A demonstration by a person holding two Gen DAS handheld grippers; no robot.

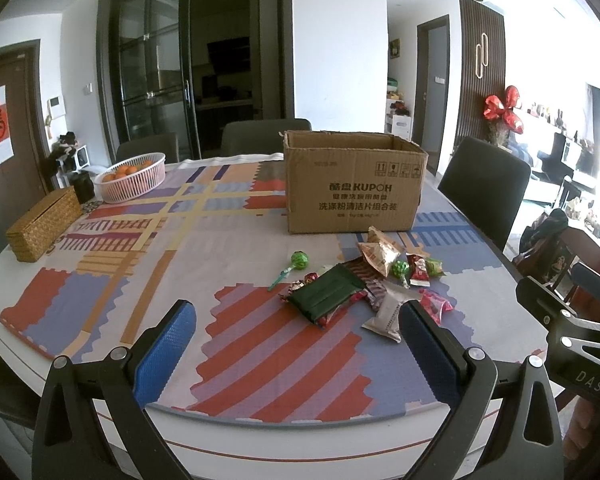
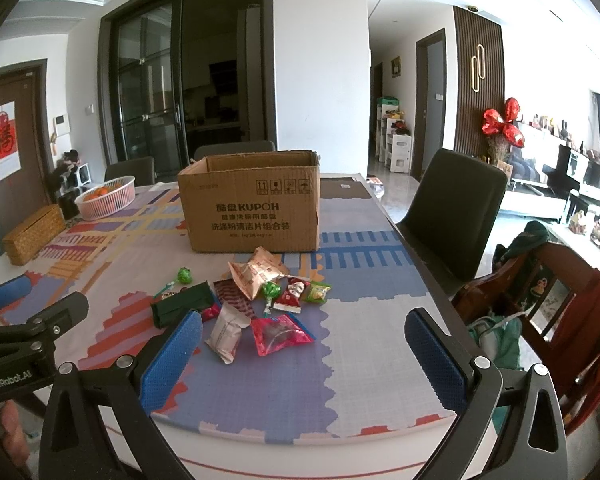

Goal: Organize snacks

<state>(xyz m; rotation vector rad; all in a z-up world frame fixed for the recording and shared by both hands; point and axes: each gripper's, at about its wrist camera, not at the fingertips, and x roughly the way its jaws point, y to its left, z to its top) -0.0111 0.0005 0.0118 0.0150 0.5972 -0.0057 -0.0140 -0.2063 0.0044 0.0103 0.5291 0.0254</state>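
Left gripper: my left gripper point(image 1: 300, 344), black with blue textured pads, has its fingers spread wide with nothing between them; it hovers above the near edge of the table.
Right gripper: my right gripper point(image 2: 304, 350), the same black and blue build, is likewise spread wide and holds nothing, just right of the snack pile.
Table: a round white table point(image 1: 340, 444) covered by a patchwork mat of red, purple, blue and tan blocks point(image 1: 260, 360).
Snack pile: loose wrapped snacks lie in a heap on the mat, between my fingers and the box.
Dark green packet: a flat dark green rectangular packet point(image 1: 328, 294) lies at the left of the heap, overlapping others.
Grey pouch: a pale grey foil pouch point(image 2: 228, 332) sits near my right gripper's left finger.
Pink bag: a clear pink candy bag point(image 2: 278, 334) lies just beside the grey pouch.
Lollipop: a green round lollipop on a green stick point(image 1: 299, 261) lies apart, left of the heap.
Box: an open brown cardboard box with printed lettering point(image 1: 354, 188) stands upright behind the snacks.
Basket: a white wire basket of oranges point(image 1: 132, 178) stands at the far left.
Woven box: a tan woven rectangular box point(image 1: 44, 226) sits near the basket.
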